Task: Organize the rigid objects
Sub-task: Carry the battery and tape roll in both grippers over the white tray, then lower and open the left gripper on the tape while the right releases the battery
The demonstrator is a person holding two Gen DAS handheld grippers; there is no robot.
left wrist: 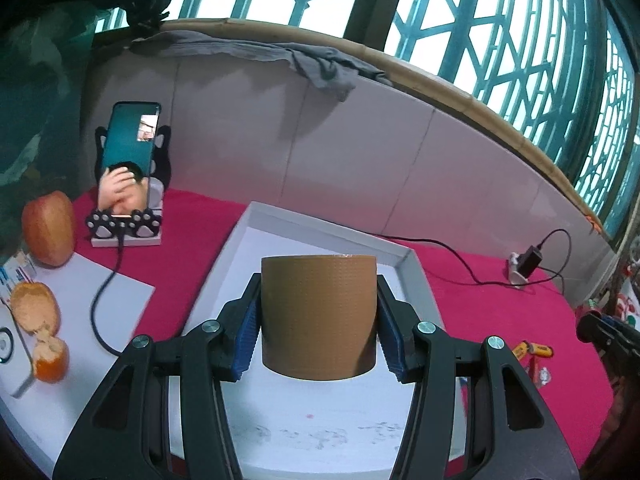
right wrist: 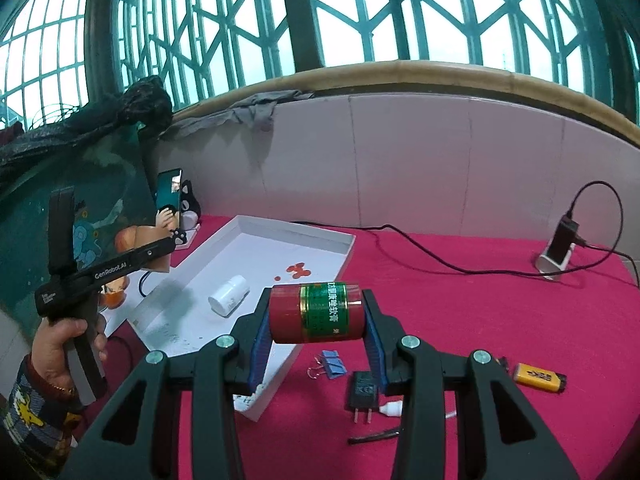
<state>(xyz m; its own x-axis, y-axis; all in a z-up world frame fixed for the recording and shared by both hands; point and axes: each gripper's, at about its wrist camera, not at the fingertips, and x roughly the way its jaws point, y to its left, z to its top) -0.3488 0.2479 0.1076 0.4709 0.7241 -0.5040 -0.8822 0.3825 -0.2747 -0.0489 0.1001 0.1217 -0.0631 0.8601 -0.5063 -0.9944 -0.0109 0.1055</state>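
Left gripper (left wrist: 319,316): clamped on a brown tape roll (left wrist: 319,316); blue ribbed pads (left wrist: 245,340) press its two sides. Roll stands upright between the jaws, held above the white tray (left wrist: 324,229).
Right gripper (right wrist: 316,320): clamped on a red tape roll (right wrist: 316,314) with a green and gold label. Roll lies crosswise, flat ends against the blue pads (right wrist: 262,344), held over the tray's near right edge and the red cloth (right wrist: 460,292).
Person: a hand (right wrist: 60,344) in a patterned sleeve grips the handle of the other tool at the left of the right wrist view.
Near items, right wrist view: blue binder clips (right wrist: 332,366), a black plug adapter (right wrist: 363,394), a small white dropper bottle (right wrist: 390,410) and a dark thin stick (right wrist: 374,437) lie on the cloth under the right jaws. A yellow lighter (right wrist: 538,376) lies further right.
Tray: white, shallow, low walls. Inside it a white pill bottle (right wrist: 229,295) lies on its side; red spots (right wrist: 296,270) mark the floor beyond it.
Left of tray: white paper (left wrist: 100,292) bearing an apple (left wrist: 48,229) and peeled orange pieces (left wrist: 38,320).
Mid distance: a phone (left wrist: 130,148) upright on a cat-paw stand (left wrist: 124,228), its black cable (left wrist: 102,300) trailing over the paper.
Far right: a black charger (right wrist: 564,234) on a white holder, cable looping across the cloth.
Back: pale tiled wall (left wrist: 360,148), grey cloth (left wrist: 288,58) draped over its ledge, green window grille (right wrist: 360,12) behind.
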